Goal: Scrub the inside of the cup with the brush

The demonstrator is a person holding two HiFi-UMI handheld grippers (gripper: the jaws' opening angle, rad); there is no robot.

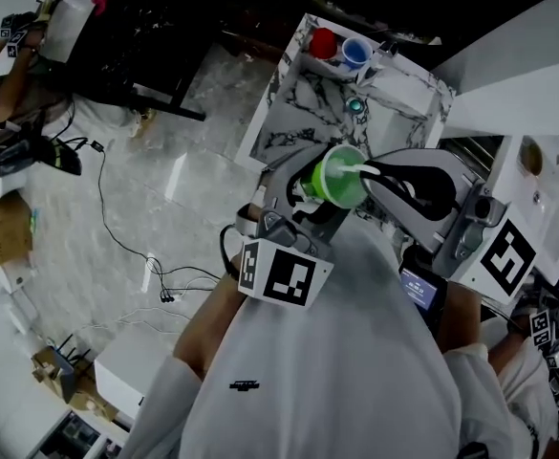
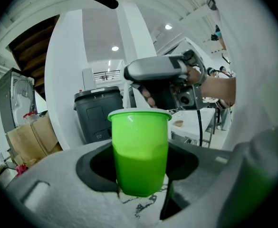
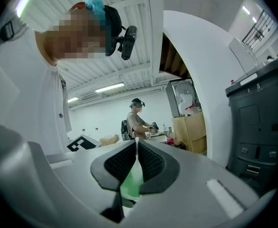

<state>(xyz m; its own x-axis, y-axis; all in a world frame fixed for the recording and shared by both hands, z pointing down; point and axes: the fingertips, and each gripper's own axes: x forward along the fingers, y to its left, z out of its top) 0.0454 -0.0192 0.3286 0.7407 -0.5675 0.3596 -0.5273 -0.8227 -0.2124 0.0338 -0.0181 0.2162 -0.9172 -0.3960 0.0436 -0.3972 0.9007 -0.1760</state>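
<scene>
Left gripper: my left gripper [image 2: 139, 172] has its jaws closed on the lower wall of the bright green plastic cup [image 2: 139, 141]. The cup stands upright between the pads.
Right gripper: my right gripper [image 3: 137, 161] has its jaws almost together, pinching the thin handle of the white-handled brush [image 3: 137, 148].
Cup position: it is held in the air close to my chest, over the near edge of the white marble-patterned worktop [image 1: 298, 127]. The brush runs in over its rim, but I cannot see the bristle end.
Farther off: a small red cup [image 1: 324, 41] and a small blue cup [image 1: 355, 53] stand side by side at the worktop's far edge.
Risk, cup: the pads grip low on a smooth, tapered wall. A hard sideways scrub could lever the cup out or squash it.
Risk, brush: the handle is thin and held on a narrow pinch, so it may twist or slide when the bristles drag.
Risk, spill: the lower half of the cup looks denser green. If that is liquid, tilting would wet my shirt.
Writing: I can read no brand on the cup or the brush. The gripper cubes carry only black-and-white square markers, and a dark mark on my shirt is too small to read.
</scene>
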